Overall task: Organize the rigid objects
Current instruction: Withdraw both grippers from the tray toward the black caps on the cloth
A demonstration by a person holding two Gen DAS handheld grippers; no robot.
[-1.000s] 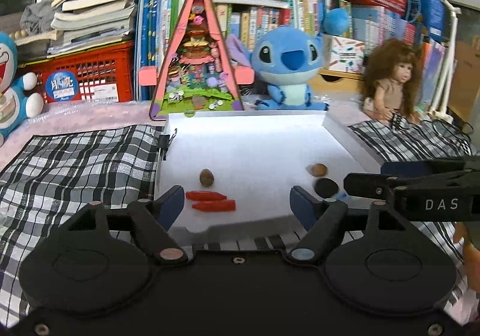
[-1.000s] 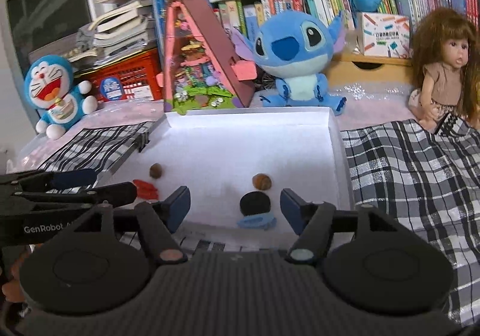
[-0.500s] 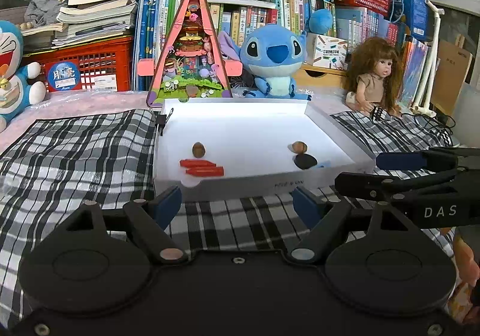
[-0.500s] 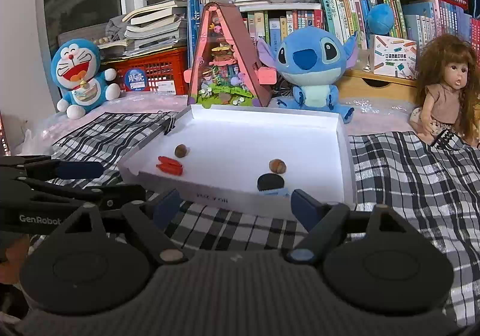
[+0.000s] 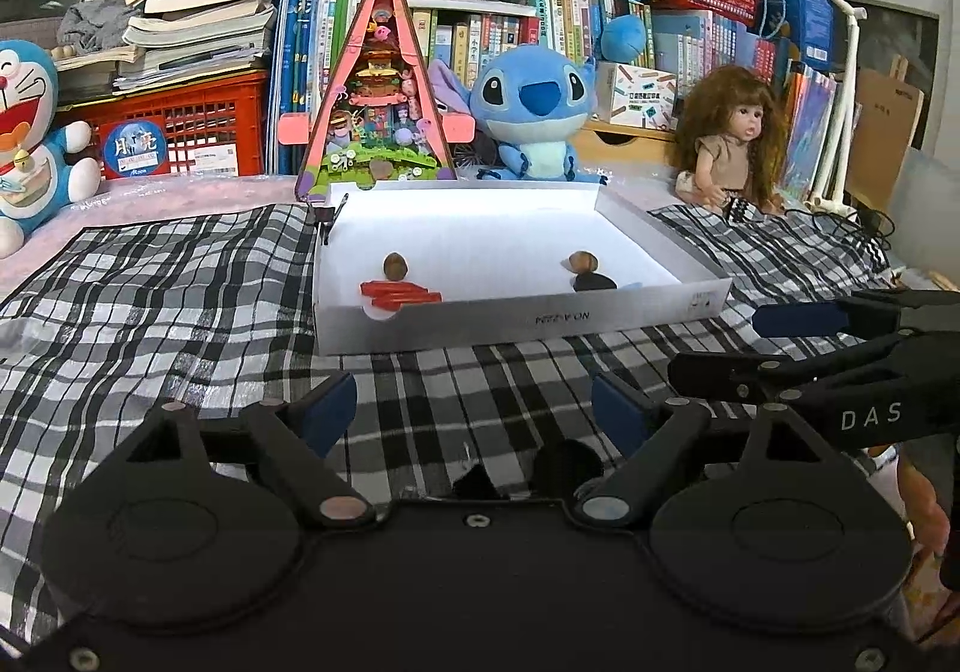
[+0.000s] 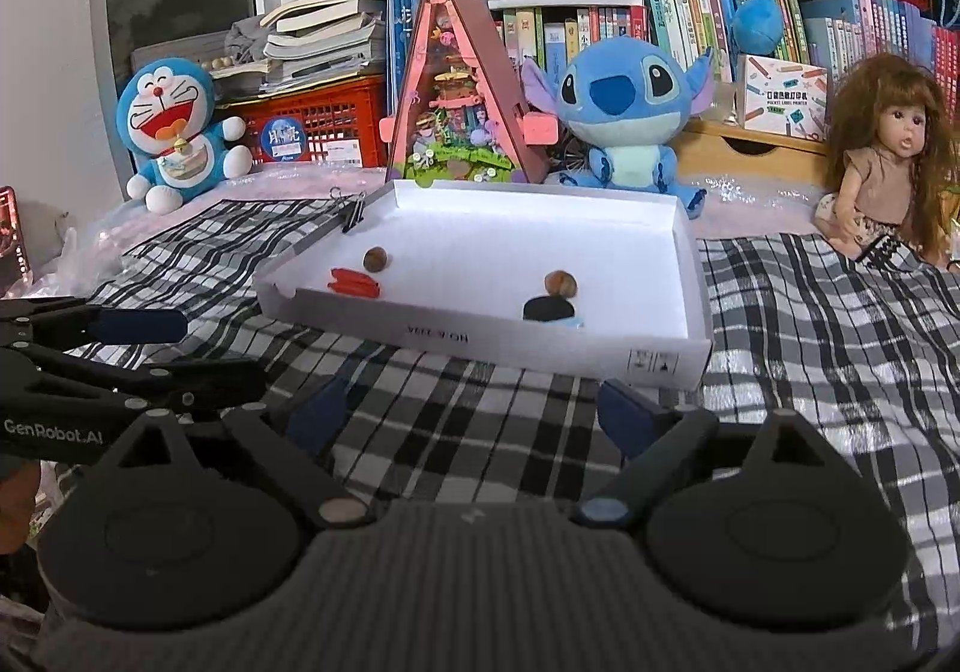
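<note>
Inside the white box point(image 5: 660, 228), near its front-left corner, the two red sticks point(image 5: 399, 293) lie side by side, long axes running left-right. Both the left gripper point(image 5: 474, 408) and right gripper point(image 6: 474, 411) gape wide, empty, over the checked cloth point(image 5: 168, 276) before the box.

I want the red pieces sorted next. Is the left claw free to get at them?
Probably yes. The left claw is open and empty, facing the red pieces; only the low front wall of the white tray lies between.
</note>
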